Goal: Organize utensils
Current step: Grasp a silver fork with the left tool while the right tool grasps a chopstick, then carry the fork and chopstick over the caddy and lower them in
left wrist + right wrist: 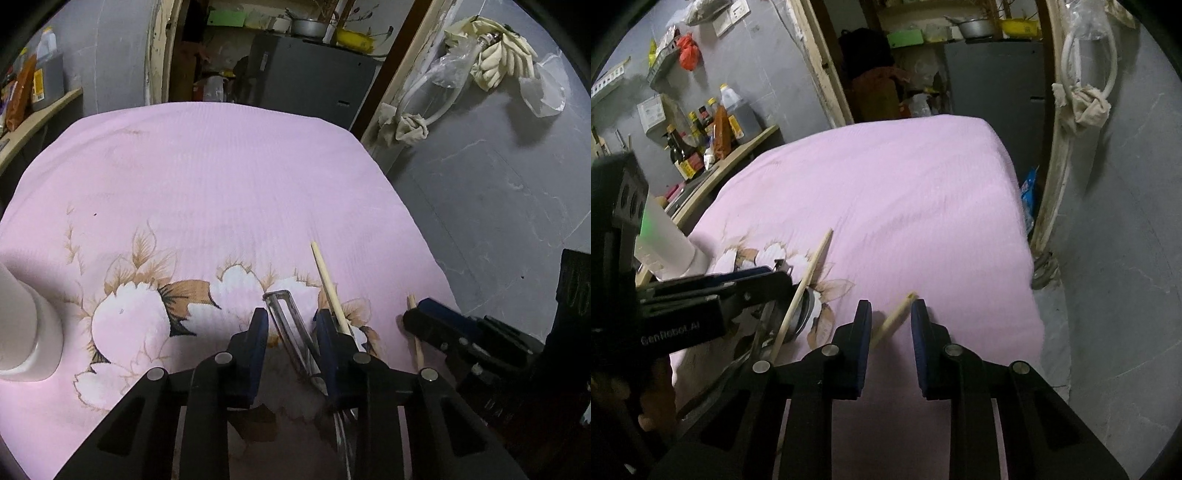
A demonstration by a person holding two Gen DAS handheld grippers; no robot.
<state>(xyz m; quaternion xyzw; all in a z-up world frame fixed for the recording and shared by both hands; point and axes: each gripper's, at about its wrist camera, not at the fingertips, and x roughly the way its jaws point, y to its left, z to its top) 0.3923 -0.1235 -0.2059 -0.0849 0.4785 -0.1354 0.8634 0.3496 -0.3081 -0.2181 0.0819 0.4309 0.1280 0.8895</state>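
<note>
On the pink flowered cloth [221, 177] lie a metal peeler [286, 325], a wooden chopstick [328, 284] and a second chopstick [415, 332]. My left gripper [290, 325] is open with its jaws on either side of the peeler, low over the cloth; the first chopstick runs along its right finger. My right gripper [891, 317] is open around the second chopstick [892, 319], which lies between its jaws. The first chopstick [805, 284] and a metal utensil [807, 306] show beside the left gripper [746, 291] in the right wrist view.
A white cylindrical holder [26, 332] stands at the cloth's left edge; it also shows in the right wrist view [670, 243]. A shelf with bottles [713, 129] is on the left. The cloth's right edge [1030, 258] drops to a grey floor.
</note>
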